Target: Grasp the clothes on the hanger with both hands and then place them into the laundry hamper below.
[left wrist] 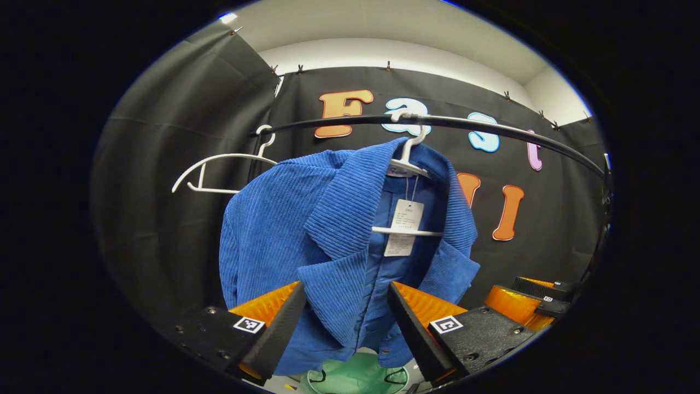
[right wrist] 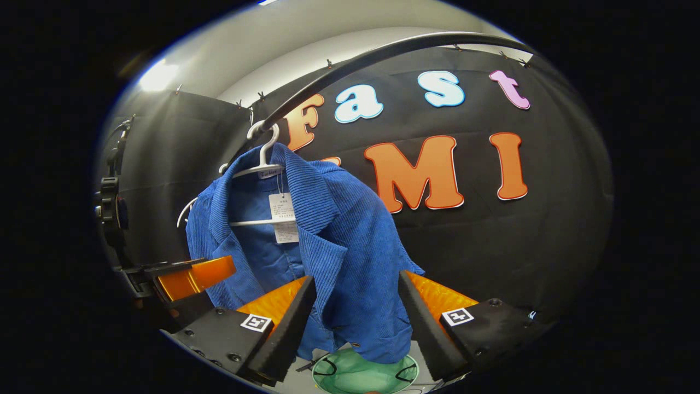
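Left gripper (left wrist: 345, 317) up close, jaws spread wide, front edge of the blue corduroy jacket (left wrist: 284, 235) hanging in the gap between the fingers, neither finger visibly pressing on the cloth. Same story from the right gripper (right wrist: 355, 323): jaws parted, the jacket's other front panel dropping down between them, no pinch showing. Right gripper also peeking in at the lower right of the left gripper view; left gripper poking in at the lower left of the right gripper view.

Jacket draped on a white hanger (left wrist: 407, 164), hooked over a black rail (left wrist: 492, 128) curving across the top. Collar open, lapels folded out, a paper tag (left wrist: 403, 227) dangling inside on a string, crossing the hanger's horizontal bar. Second white hanger (left wrist: 219, 172), bare, hooked on the rail off to the left in the left gripper view, well apart from the jacket's shoulder.

Directly below the jacket hem, a pale green laundry hamper (right wrist: 363, 375), round rim and dark loop handles visible between the finger bases. Hem hanging just above it, contact impossible to judge.
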A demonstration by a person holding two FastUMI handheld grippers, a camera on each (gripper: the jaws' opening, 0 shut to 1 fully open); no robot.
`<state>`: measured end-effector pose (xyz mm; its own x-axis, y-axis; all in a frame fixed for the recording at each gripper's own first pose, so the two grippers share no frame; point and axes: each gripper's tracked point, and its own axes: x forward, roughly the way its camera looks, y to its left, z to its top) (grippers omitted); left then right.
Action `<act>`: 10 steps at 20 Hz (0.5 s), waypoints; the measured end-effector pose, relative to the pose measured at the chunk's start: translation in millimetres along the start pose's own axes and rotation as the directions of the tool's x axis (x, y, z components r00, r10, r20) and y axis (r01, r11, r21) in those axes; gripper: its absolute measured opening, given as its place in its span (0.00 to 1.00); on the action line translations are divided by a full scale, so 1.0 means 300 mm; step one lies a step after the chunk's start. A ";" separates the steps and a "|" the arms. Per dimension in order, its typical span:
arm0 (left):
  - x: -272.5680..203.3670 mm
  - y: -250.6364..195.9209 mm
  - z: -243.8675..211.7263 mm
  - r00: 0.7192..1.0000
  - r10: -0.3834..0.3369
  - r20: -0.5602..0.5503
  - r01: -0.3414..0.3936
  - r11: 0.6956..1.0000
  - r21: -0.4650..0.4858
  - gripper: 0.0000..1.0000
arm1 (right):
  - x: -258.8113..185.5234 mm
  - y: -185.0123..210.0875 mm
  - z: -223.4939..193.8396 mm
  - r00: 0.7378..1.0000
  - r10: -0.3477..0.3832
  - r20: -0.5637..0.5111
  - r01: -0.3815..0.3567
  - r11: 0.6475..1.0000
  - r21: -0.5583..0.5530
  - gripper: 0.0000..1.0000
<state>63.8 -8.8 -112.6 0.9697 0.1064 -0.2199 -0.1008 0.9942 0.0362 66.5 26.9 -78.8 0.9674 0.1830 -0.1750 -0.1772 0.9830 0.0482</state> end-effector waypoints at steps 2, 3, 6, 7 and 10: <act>0.028 0.019 0.006 1.000 0.004 0.002 -0.004 1.000 0.002 0.95 | 0.026 0.010 0.000 1.000 -0.003 0.005 0.003 1.000 -0.008 0.98; 0.042 0.026 0.004 1.000 0.001 0.000 -0.001 1.000 0.003 0.95 | 0.043 0.013 -0.002 1.000 -0.009 0.003 0.009 1.000 -0.009 0.98; 0.083 0.044 -0.004 1.000 -0.010 -0.007 0.010 1.000 0.007 0.92 | 0.084 0.038 -0.008 1.000 -0.017 0.002 0.017 1.000 -0.007 1.00; 0.099 0.044 -0.009 1.000 -0.017 -0.010 0.017 1.000 0.005 0.95 | 0.095 0.049 -0.011 1.000 -0.018 0.002 0.018 1.000 -0.011 1.00; 0.137 0.044 -0.022 0.999 -0.041 -0.020 0.041 0.999 0.001 0.95 | 0.128 0.076 -0.006 1.000 -0.024 0.010 0.025 0.999 -0.033 0.98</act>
<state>101.0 8.7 -127.5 0.9683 0.0655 -0.2409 -0.0604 0.9978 0.0285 99.4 56.5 -86.4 0.9732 0.1589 -0.1661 -0.1592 0.9872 0.0117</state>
